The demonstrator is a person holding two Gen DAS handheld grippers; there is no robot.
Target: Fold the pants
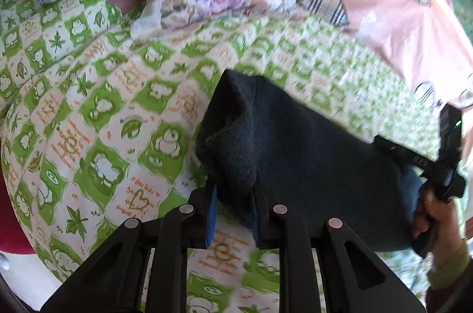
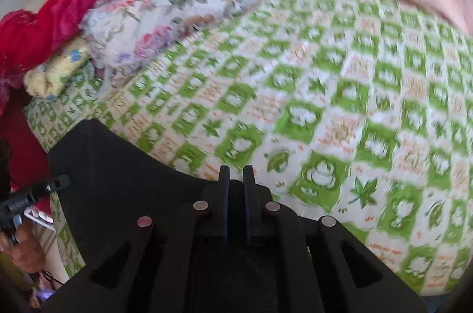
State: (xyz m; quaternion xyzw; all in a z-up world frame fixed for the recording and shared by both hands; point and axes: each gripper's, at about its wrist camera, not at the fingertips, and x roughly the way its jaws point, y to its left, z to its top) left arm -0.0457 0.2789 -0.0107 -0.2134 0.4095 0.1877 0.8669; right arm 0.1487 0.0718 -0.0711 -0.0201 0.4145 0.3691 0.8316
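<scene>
While both grippers pinched the pants (image 1: pixel 295 153) aloft over the bed (image 1: pixel 124 112), left (image 1: pixel 233 206) and right (image 2: pixel 236 183), folding looked barely begun.

Left gripper (image 1: pixel 233 194) fingertips buried under bunched dark pants (image 1: pixel 295 141), so contact point hidden. Far green frog-print bedsheet (image 2: pixel 325 76) and floral quilt (image 2: pixel 159 14) motion-blurred, print unreadable. Right gripper (image 2: pixel 236 180) pinches pants edge; the rest of the pants is hidden behind its body.
</scene>
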